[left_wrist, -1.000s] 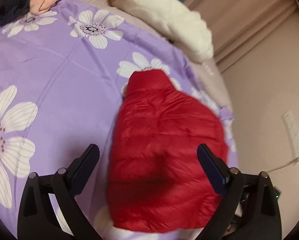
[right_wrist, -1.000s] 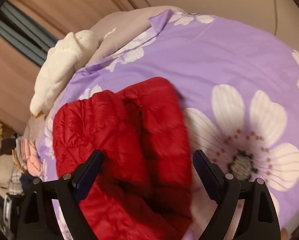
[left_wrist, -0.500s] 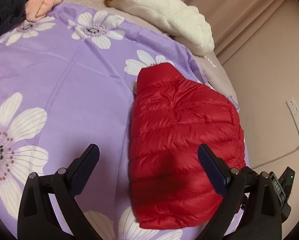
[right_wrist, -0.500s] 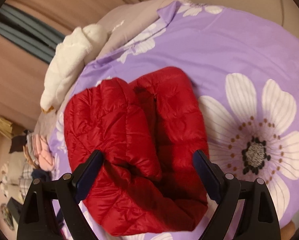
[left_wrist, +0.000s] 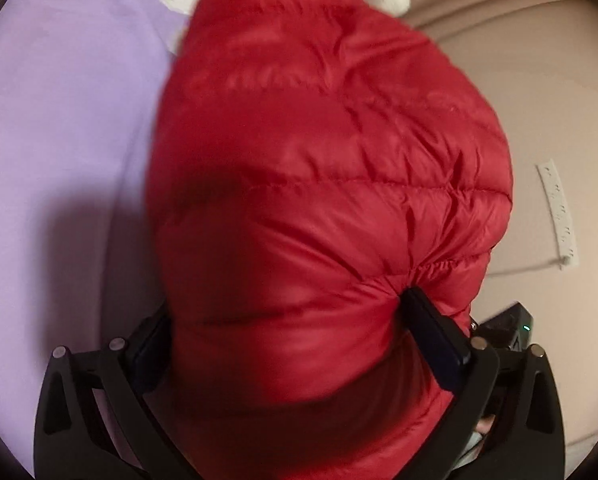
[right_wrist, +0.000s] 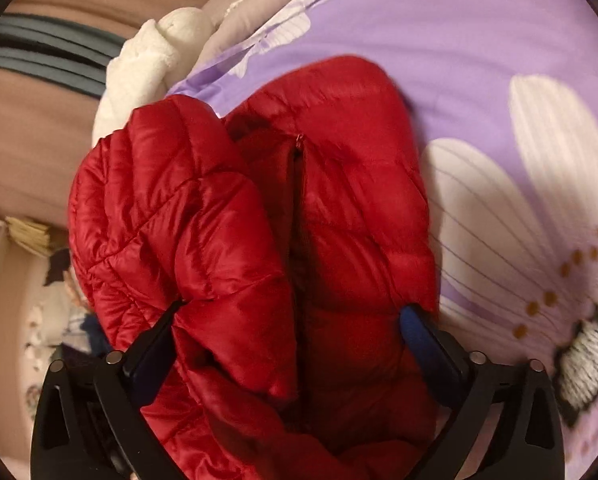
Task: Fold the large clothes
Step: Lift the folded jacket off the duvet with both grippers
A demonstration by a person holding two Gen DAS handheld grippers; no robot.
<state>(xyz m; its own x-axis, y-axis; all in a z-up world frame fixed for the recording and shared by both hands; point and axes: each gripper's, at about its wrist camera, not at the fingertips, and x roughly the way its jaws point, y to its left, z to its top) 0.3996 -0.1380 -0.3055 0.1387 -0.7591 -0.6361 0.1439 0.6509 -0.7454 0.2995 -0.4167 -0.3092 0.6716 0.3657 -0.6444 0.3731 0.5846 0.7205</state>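
Best done by closing each claw on a full thickness of the red puffer jacket (right_wrist: pixel 259 248), not the slippery shell alone, so both folded layers lift as one. Lying bundled on the purple flowered bedsheet (right_wrist: pixel 479 48), near the white plush (right_wrist: pixel 147 64). Right gripper (right_wrist: pixel 291 320) at its widest, just been opening, straddling the padding, not clamped. Left gripper (left_wrist: pixel 287 320) likewise spread wide, pushed into the quilting

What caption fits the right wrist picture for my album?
Wide-open right tool straddling a puffy red jacket on a purple flowered bedsheet.
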